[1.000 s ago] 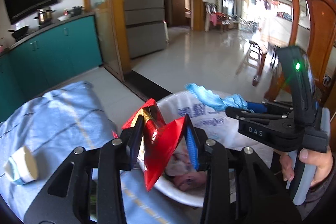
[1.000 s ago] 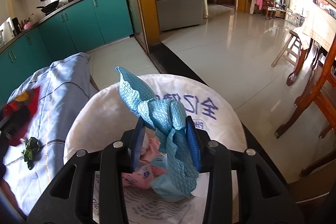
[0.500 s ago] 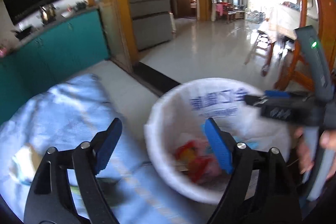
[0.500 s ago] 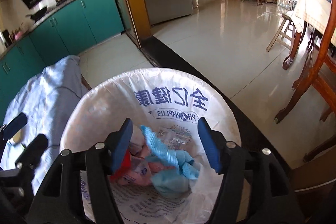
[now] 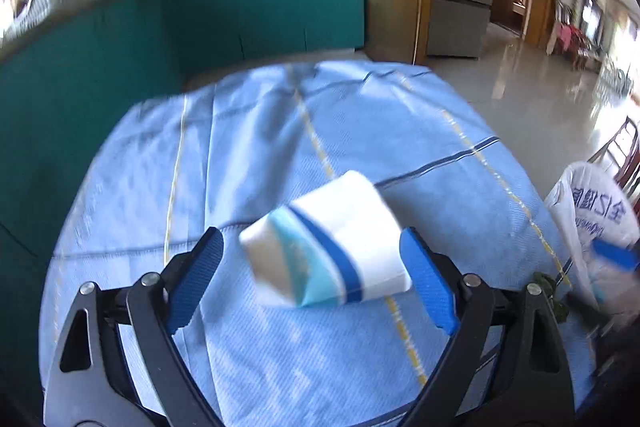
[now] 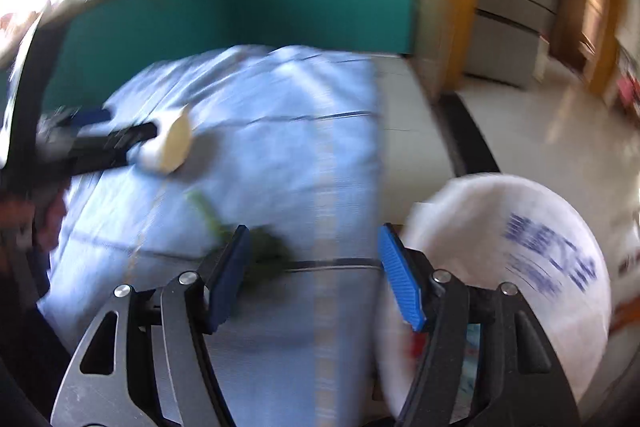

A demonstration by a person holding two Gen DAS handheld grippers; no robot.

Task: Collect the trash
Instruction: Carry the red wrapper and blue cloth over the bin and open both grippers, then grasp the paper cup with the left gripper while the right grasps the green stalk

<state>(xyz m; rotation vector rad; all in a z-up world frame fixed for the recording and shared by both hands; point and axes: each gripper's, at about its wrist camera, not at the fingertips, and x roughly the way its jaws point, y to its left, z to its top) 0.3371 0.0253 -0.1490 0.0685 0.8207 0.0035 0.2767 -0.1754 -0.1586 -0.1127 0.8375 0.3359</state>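
We hold our left gripper [image 5: 312,269] over a table with a light blue cloth [image 5: 280,155] on it. Its jaws are spread wide apart, with nothing squeezed in them. Between the two blue pads [image 5: 430,287] sits a little white carton [image 5: 326,247] with a dark blue stripe and a pale blue patch. It lies on its side on the cloth. The pads are on both sides of it, but we cannot tell if the right one is touching it.

Our right gripper [image 6: 314,273] is wide apart too, and it holds nothing. It is above the near edge of the cloth. Just by its left pad [image 6: 228,275] lies a small green scrap [image 6: 264,251] — it is too blurry to say what it is. In the left view the same green scrap [image 5: 546,291] shows at the right edge of the cloth.

Next to the table stands the trash bin, lined with a white bag [image 6: 520,227] that has blue writing on it. The bin is right beside the right pad of our right gripper. We can see a bit of red and other stuff low in the bag, but it is blurry.

Far back stand green cabinets [image 5: 260,15] — and a shiny floor [image 5: 540,87] runs off to the right.
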